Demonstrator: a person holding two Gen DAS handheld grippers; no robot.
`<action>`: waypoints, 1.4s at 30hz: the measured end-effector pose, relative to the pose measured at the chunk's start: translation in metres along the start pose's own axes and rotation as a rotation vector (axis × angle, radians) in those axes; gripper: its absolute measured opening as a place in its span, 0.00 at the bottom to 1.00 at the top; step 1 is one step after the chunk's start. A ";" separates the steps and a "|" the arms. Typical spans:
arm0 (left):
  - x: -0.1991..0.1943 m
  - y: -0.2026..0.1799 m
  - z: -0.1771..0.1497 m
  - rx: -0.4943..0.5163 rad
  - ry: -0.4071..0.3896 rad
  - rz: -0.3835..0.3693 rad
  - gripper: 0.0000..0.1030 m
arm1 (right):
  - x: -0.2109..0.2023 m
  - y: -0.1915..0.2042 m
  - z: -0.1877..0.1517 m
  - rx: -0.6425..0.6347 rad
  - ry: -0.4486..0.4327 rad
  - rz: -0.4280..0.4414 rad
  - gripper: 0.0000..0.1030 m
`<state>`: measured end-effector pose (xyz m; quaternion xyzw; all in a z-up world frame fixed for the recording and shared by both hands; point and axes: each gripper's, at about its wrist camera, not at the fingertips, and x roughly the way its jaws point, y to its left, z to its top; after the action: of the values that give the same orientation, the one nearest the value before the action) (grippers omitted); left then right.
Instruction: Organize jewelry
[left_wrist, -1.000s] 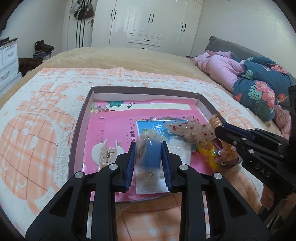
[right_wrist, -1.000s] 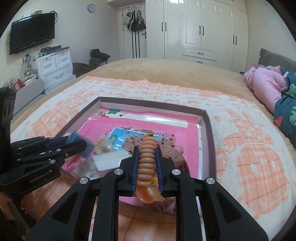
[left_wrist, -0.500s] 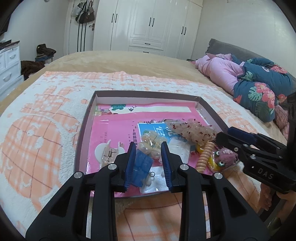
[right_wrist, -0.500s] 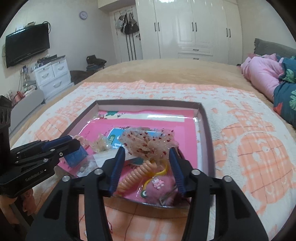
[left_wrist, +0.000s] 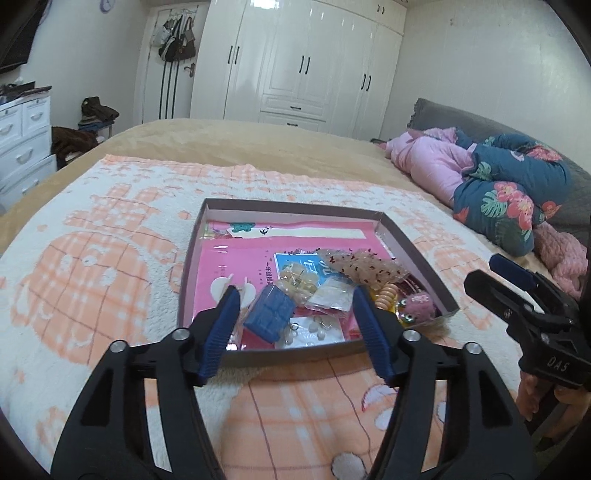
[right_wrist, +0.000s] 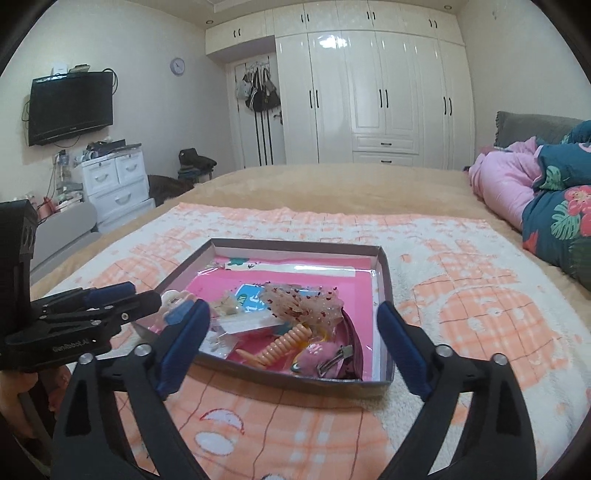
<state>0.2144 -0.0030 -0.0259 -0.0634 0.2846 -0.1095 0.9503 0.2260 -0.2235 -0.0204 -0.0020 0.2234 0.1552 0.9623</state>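
A shallow brown box tray (left_wrist: 295, 205) with a pink lining lies on the bed blanket and holds hair and jewelry items. A blue clip (left_wrist: 269, 314) lies near its front edge, between the jaws of my left gripper (left_wrist: 295, 295). The jaws are opening and do not touch the clip. Further right lie an orange coil hair tie (left_wrist: 388, 295), a pink plush clip (left_wrist: 417, 302) and a sheer dotted bow (left_wrist: 362, 267). My right gripper (right_wrist: 291, 308) hovers in front of the tray (right_wrist: 295, 243), its jaws opening wide. The coil tie (right_wrist: 288, 341) lies loose below it.
The tray rests on a peach-and-white fleece blanket (right_wrist: 480, 314). Pink and floral bedding (left_wrist: 498, 184) is piled at the right. White drawers (right_wrist: 114, 181) and a wardrobe (right_wrist: 369, 92) stand beyond the bed. Each gripper shows in the other's view: right (left_wrist: 484, 269), left (right_wrist: 144, 291).
Both grippers opened and drew back from the tray. The left let go of the blue clip and the right let go of the coil tie; both items now lie in the tray.
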 end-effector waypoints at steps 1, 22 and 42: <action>-0.004 0.000 -0.002 -0.006 -0.004 -0.005 0.58 | -0.006 0.001 -0.001 0.000 -0.011 -0.006 0.91; -0.055 -0.013 -0.038 0.037 -0.042 0.086 0.89 | -0.075 0.003 -0.042 -0.018 -0.068 -0.113 0.94; -0.089 -0.025 -0.057 0.067 -0.143 0.108 0.89 | -0.112 0.018 -0.061 -0.050 -0.166 -0.127 0.94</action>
<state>0.1056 -0.0086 -0.0216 -0.0240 0.2154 -0.0627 0.9742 0.0987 -0.2443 -0.0260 -0.0272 0.1382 0.0991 0.9851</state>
